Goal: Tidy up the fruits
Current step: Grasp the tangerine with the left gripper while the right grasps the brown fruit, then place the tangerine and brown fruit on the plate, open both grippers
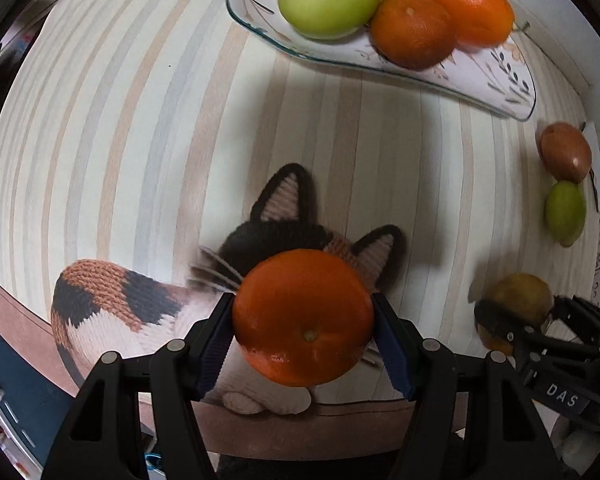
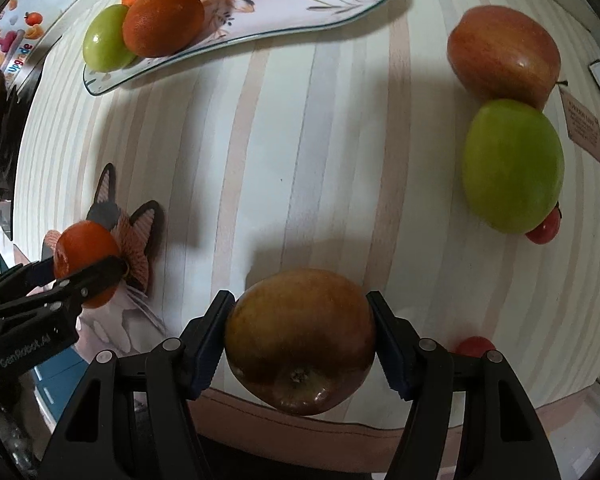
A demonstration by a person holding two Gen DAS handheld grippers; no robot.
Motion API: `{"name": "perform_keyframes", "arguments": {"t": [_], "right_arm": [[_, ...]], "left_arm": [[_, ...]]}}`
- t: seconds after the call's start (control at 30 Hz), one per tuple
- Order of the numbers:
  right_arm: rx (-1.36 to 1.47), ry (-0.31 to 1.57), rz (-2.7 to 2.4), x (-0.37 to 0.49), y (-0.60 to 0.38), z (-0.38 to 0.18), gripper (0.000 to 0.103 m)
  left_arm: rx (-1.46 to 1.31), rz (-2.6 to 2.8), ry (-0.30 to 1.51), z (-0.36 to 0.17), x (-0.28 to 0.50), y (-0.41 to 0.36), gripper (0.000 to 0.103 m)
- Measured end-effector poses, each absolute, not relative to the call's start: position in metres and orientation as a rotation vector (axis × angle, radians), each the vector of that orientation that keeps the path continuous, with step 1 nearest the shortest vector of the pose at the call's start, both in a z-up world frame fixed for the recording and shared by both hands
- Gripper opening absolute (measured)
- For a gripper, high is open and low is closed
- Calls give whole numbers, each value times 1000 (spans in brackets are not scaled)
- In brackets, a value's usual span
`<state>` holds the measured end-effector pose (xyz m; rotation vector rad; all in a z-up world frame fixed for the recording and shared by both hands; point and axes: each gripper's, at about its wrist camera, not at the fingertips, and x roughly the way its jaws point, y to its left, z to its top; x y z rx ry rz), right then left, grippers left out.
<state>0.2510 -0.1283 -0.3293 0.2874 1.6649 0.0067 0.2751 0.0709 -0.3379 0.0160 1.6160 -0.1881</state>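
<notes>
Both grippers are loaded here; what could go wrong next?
The left gripper pinches the orange only at its round sides, so it may slip out. The plate already has fruit crowded at one end; another piece could knock the green apple off the rim.

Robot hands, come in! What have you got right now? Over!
Left gripper shut on an orange. Right gripper shut on an apple. Plate ahead, path open.
</notes>
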Motion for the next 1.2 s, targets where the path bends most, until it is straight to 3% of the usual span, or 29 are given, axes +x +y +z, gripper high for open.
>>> {"name": "perform_keyframes", "arguments": {"t": [0.37, 0.7, 0.93, 1.2], "right_arm": [[276, 1629, 18, 244, -131, -317, 68], [434, 1478, 20, 265, -165, -263, 68], [394, 1372, -4, 327, -181, -234, 68], [307, 1378, -31, 383, -166, -262, 68]], "left_arm": [[26, -179, 1592, -335, 281, 58, 64], [-31, -227, 1495, -260, 304, 48, 64], [-39, -226, 1387, -206, 371, 55, 64], [64, -158, 1400, -235, 454, 59, 64]]}}
